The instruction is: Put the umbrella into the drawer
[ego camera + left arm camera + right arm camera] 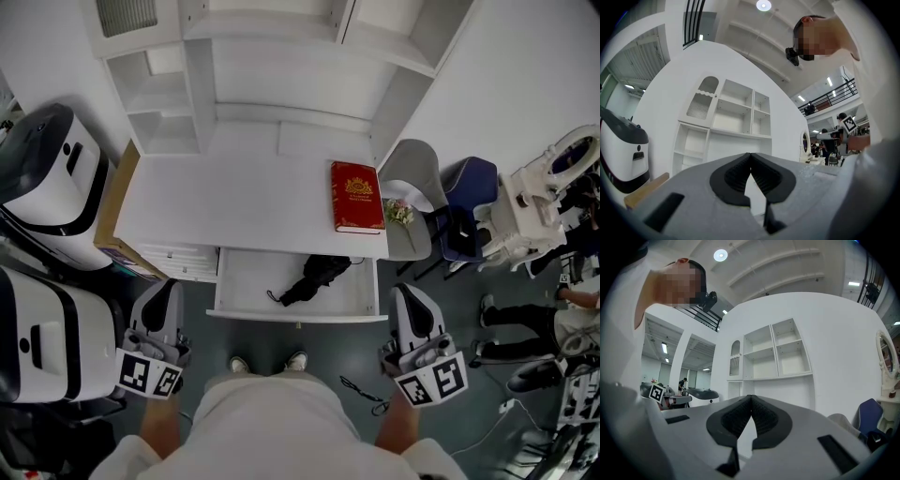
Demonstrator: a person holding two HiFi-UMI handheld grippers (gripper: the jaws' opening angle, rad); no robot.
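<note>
A folded black umbrella (315, 277) lies inside the open white drawer (239, 281) under the desk top, toward its right side. My left gripper (161, 298) hangs at the person's left side, below and left of the drawer, with its jaws shut and nothing between them (750, 157). My right gripper (410, 302) is held at the person's right, just off the drawer's right front corner, also shut and empty (751, 398). Both grippers point level toward the white shelf unit (736, 123) (771, 357).
A red book (357, 196) lies on the white desk (216, 197). A grey chair (412, 197) and a blue chair (469, 211) stand to the right. White-and-black machines (42, 169) stand at the left. A black cord (366, 392) lies on the floor.
</note>
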